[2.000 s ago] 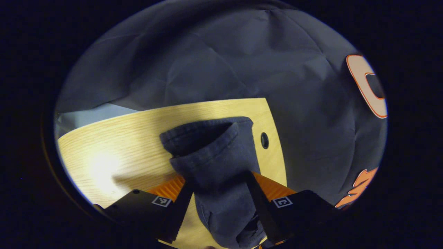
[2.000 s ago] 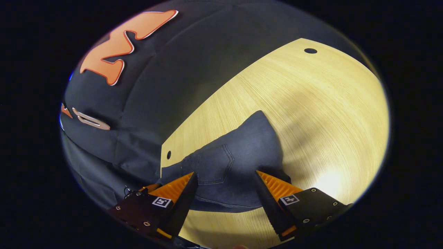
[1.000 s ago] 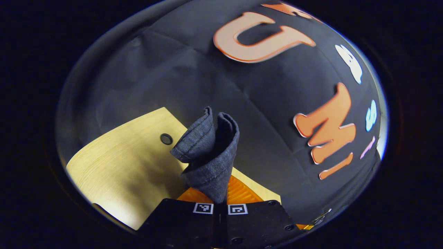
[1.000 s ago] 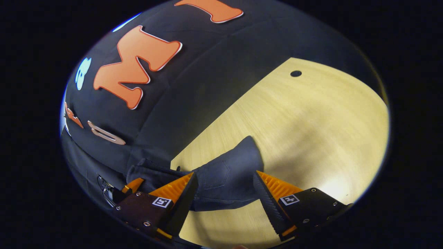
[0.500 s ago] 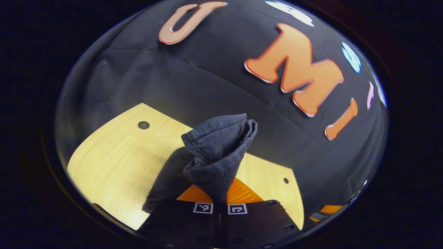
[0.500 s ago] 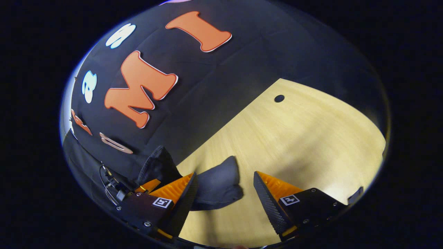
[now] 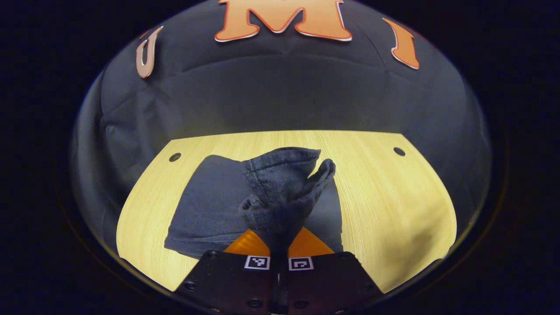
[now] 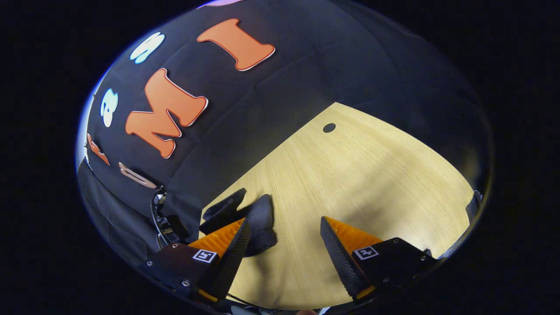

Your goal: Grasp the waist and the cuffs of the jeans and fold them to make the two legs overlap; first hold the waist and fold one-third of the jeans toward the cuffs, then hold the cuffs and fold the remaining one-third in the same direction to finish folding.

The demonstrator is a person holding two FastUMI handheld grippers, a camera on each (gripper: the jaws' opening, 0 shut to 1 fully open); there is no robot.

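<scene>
Left gripper point(image 7: 279, 245) pinches jeans cuffs point(image 7: 284, 183) above table point(image 7: 385, 197)

We count one pair of jeans point(image 7: 210, 205), one table point(image 7: 385, 197) bearing two round holes point(image 7: 175, 157), and two grippers point(image 7: 279, 245) point(image 8: 284, 245).

No readable text beyond the excluded wall letters.
</scene>
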